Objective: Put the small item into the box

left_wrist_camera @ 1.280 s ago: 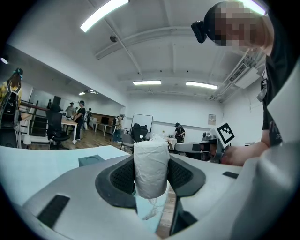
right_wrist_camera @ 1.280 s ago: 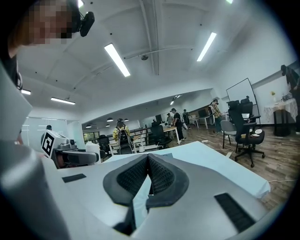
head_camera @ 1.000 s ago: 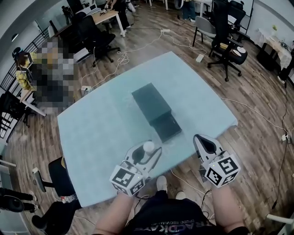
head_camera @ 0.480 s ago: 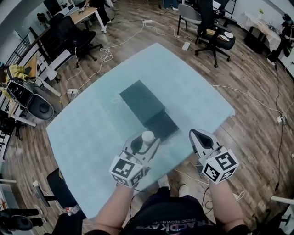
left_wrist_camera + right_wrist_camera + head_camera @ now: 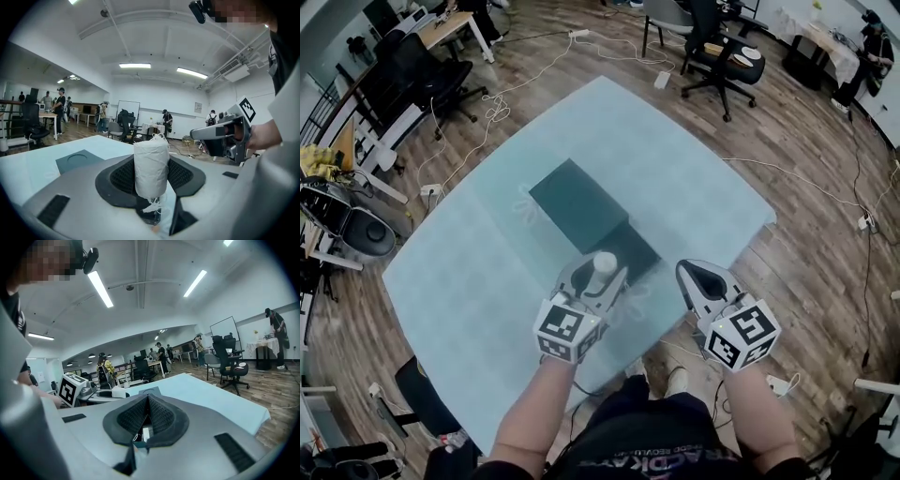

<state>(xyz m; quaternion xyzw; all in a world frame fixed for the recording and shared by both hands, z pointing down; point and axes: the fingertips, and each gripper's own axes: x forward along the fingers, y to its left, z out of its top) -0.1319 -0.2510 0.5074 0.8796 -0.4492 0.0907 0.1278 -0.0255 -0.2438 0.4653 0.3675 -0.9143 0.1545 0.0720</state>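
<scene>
A dark box [image 5: 579, 204] lies in the middle of the table, with a lower dark part [image 5: 636, 248] at its near end. My left gripper [image 5: 602, 270] is shut on a small white wrapped roll [image 5: 605, 262], held upright at the near edge of that lower part. In the left gripper view the small white roll [image 5: 151, 168] stands between the black pads, with the box [image 5: 77, 161] far to the left. My right gripper [image 5: 694, 274] hovers to the right of the box, shut and with nothing in it; its pads [image 5: 159, 417] meet.
A light blue cloth [image 5: 694, 178] covers the table. Office chairs [image 5: 712, 42], desks and cables on the wooden floor surround it. People stand far back in the room. The left gripper [image 5: 75, 389] shows at the left of the right gripper view.
My left gripper has carried the white roll forward, from short of the box to its near edge. The right gripper has kept its place beside it.
</scene>
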